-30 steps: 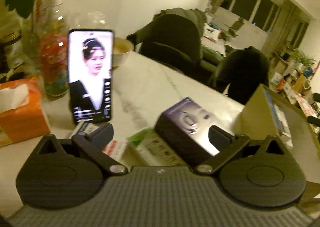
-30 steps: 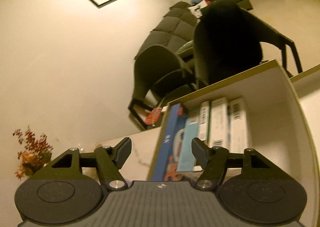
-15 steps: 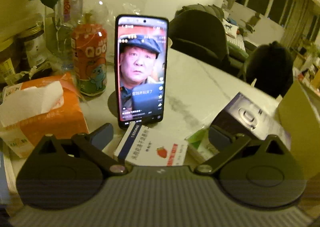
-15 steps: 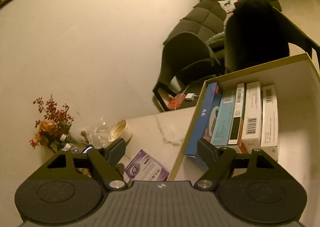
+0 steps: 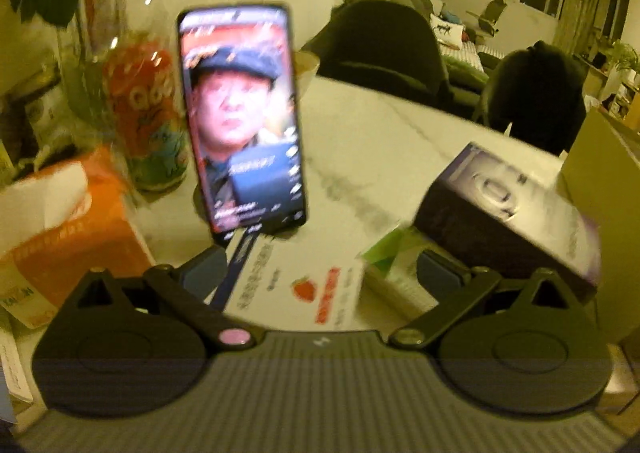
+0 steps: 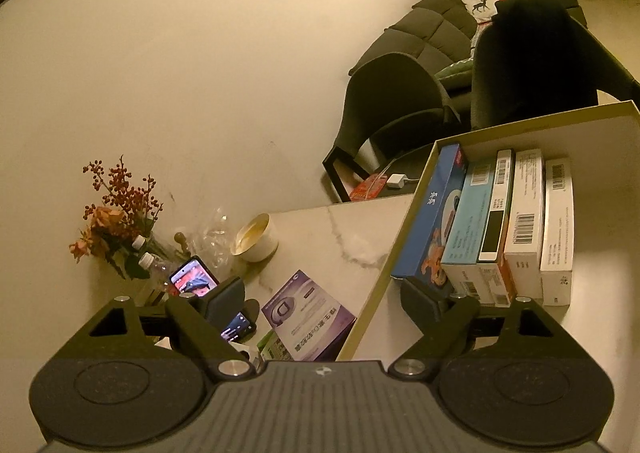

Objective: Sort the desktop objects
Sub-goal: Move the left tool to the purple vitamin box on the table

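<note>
In the left wrist view a white box with a strawberry picture (image 5: 296, 287) lies flat on the marble table (image 5: 372, 141). My left gripper (image 5: 320, 273) is open, its fingers on either side of this box, and the pads do not press on it. To its right, a purple box (image 5: 508, 205) leans on a green box (image 5: 390, 253). My right gripper (image 6: 324, 301) hangs above the purple box (image 6: 308, 317) and the storage box's rim (image 6: 404, 249). Its jaws are opening with nothing between them. Several packs (image 6: 524, 221) stand in a row inside the storage box.
A lit phone (image 5: 240, 117) stands upright just beyond the white box. An orange tissue box (image 5: 68, 221), bottles (image 5: 144, 113) and a vase of flowers (image 6: 116, 213) crowd the left. A paper bowl (image 6: 256, 237) sits near the far edge, dark chairs (image 6: 392, 101) beyond.
My left gripper swung from the purple box toward the phone and sank over the white strawberry box. My right gripper's jaws widened and its view turned from the storage box toward the table.
</note>
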